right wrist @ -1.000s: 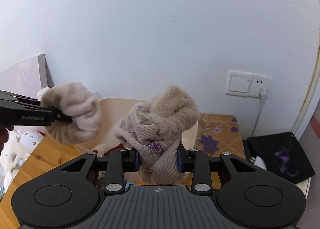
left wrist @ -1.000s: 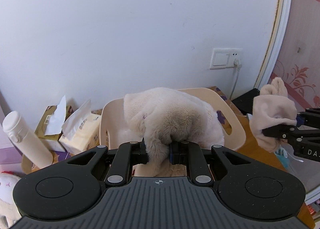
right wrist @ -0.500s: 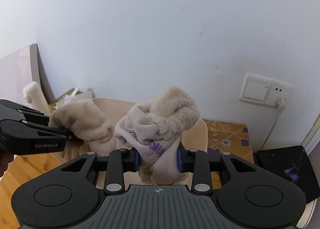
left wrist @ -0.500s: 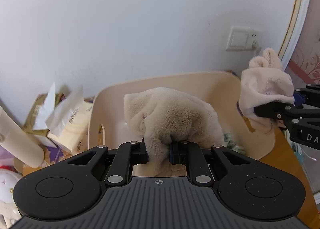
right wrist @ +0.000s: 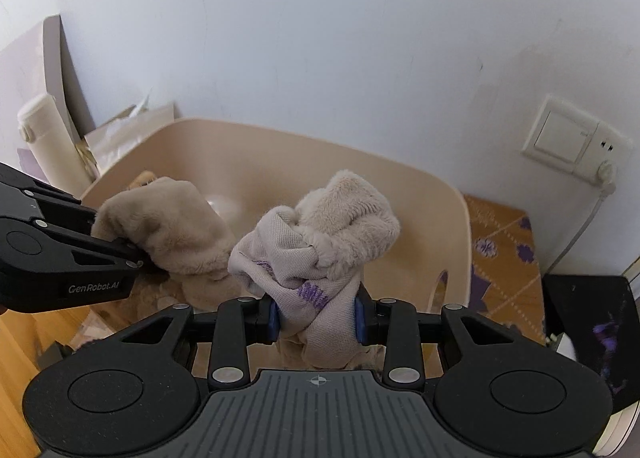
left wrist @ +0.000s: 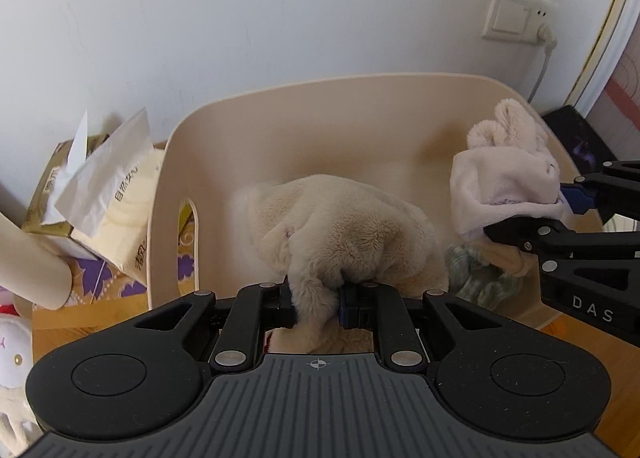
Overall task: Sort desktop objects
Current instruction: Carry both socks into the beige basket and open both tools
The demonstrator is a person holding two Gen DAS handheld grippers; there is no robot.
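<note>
The left gripper (left wrist: 316,304) is clamped on a narrow fold of a fluffy beige sock (left wrist: 344,234), its jaws nearly closed through the pile. The right gripper (right wrist: 316,318) pinches the purple-patterned knit sock (right wrist: 316,258), turned partly inside out so its fleece lining bulges at the top; the blue pads (right wrist: 273,318) press its lower part from both sides.

Both socks hang over the beige plastic basket (left wrist: 320,106). From the left wrist, the fluffy one fills the centre, the right-hand sock sits at 3 o'clock by the basket's right wall, and a green-white sock (left wrist: 476,270) already lies on the floor at about 4 o'clock. Outside the basket, at 9 o'clock, are tissue packs (left wrist: 108,194) and a cream bottle (left wrist: 28,258); a wall socket (left wrist: 516,16) is at 1 o'clock.

The step in hand looks like dropping both socks in. The risks:
- The right-hand sock is close to the rim, so releasing there could leave it draped over the wall or fallen outside.
- Fleece may snag on the pads and cling after opening.
- The two grippers are near each other and could knock together.
</note>
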